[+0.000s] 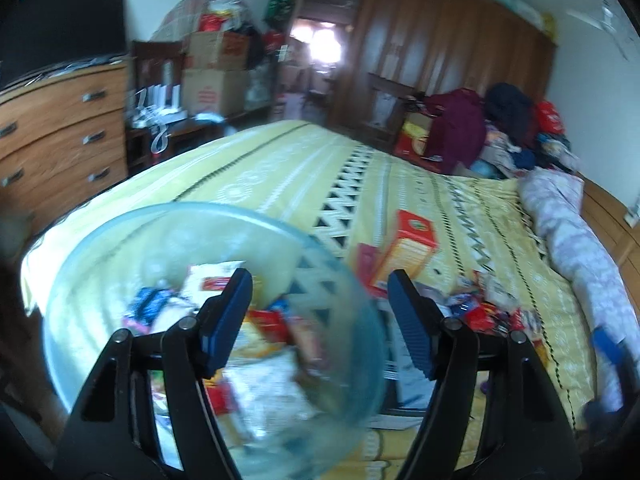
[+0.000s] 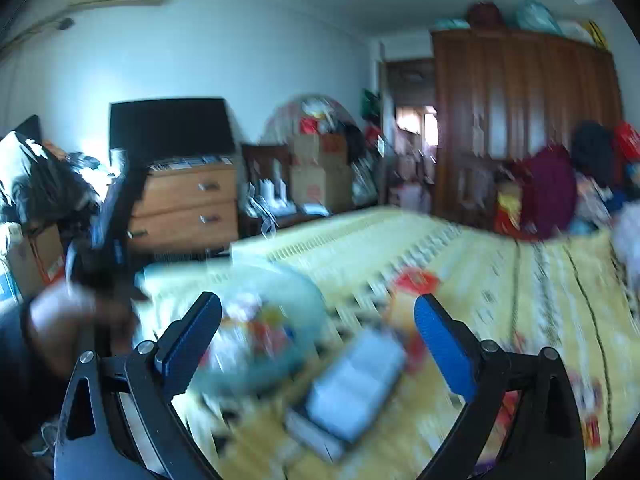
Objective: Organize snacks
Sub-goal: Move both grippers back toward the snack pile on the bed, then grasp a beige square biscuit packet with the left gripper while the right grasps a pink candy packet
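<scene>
A: Left gripper (image 1: 320,312) — jaws wide apart, holding nothing. It hangs over the clear bowl (image 1: 120,248), which sits near the bed's front left corner and already has wrappers in it.

B: Right gripper (image 2: 318,344)?

A: Also spread wide, nothing between the pads (frame is badly smeared, but the gap reads clearly). It points at a pale flat pack (image 2: 356,384) lying on the bedspread (image 2: 500,280) just right of the bowl.

B: Loose snacks?

A: The orange box (image 1: 408,248) lies tilted toward the middle of the bed, and small red packets (image 1: 484,316) are scattered right of it, toward the rolled quilt (image 1: 580,248) along the right edge.

B: Step in hand?

A: My guess: picking another item for the bowl. Do it well by coming straight down on one piece, pads across its narrow side, closing fully before lifting; the soft cover gives, so press slightly. Release low over the bowl's middle, not the rim.

B: Room?

A: The far half of the bed is open. The bowl is close to the left edge, so avoid nudging it that way. Keep both grippers apart over the pile.
</scene>
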`<state>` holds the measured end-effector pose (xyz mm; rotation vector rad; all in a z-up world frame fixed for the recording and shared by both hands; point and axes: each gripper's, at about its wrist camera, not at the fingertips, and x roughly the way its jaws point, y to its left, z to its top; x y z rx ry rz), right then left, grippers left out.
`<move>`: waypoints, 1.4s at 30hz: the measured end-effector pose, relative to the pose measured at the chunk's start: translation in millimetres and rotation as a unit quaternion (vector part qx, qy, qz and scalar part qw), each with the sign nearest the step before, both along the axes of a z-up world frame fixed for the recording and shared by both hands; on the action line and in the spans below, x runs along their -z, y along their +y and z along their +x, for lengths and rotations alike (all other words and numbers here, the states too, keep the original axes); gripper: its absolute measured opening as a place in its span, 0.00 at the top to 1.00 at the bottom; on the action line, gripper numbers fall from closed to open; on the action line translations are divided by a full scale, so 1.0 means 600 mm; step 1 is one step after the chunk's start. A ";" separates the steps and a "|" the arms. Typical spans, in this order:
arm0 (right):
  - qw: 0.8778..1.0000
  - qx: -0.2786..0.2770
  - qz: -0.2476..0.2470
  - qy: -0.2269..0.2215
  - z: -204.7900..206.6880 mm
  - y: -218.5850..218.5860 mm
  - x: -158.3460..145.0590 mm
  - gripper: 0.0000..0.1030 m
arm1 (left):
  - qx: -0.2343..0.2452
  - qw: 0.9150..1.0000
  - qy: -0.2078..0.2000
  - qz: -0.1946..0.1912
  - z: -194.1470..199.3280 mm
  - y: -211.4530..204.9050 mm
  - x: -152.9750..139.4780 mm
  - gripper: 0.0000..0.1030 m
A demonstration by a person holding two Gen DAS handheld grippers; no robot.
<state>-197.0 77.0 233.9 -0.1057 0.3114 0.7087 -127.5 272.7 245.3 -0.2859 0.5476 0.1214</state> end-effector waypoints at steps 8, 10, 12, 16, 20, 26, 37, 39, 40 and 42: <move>0.975 0.088 -0.076 0.188 0.006 -0.188 0.169 0.06 | 0.166 0.986 0.002 0.023 0.035 -0.205 -0.004 0.29; 0.967 0.102 -0.071 0.224 0.011 -0.229 0.194 0.09 | 0.202 0.979 0.017 0.020 0.046 -0.249 0.010 0.29; 0.959 0.118 -0.059 0.250 0.018 -0.273 0.218 0.11 | 0.242 0.969 0.042 0.015 0.066 -0.302 0.034 0.29; 0.952 0.134 -0.039 0.271 0.022 -0.327 0.252 0.12 | 0.287 0.953 0.097 -0.008 0.120 -0.384 0.106 0.29; 0.948 0.134 -0.037 0.286 0.027 -0.348 0.271 0.12 | 0.294 0.942 0.162 -0.018 0.197 -0.440 0.210 0.29; 0.941 0.138 -0.035 0.308 0.044 -0.404 0.305 0.12 | 0.303 0.927 0.220 0.009 0.265 -0.510 0.320 0.29; 0.938 0.131 -0.026 0.319 0.086 -0.454 0.324 0.15 | 0.272 0.937 0.217 0.029 0.280 -0.501 0.341 0.56; 0.942 0.119 -0.040 0.311 0.103 -0.454 0.319 0.17 | 0.266 0.941 0.206 0.021 0.265 -0.486 0.325 0.56; 0.942 0.106 -0.053 0.313 0.120 -0.453 0.319 0.17 | 0.266 0.943 0.200 0.016 0.256 -0.479 0.316 0.56; 0.942 0.087 -0.075 0.315 0.154 -0.450 0.322 0.20 | 0.269 0.944 0.188 0.008 0.235 -0.469 0.298 0.56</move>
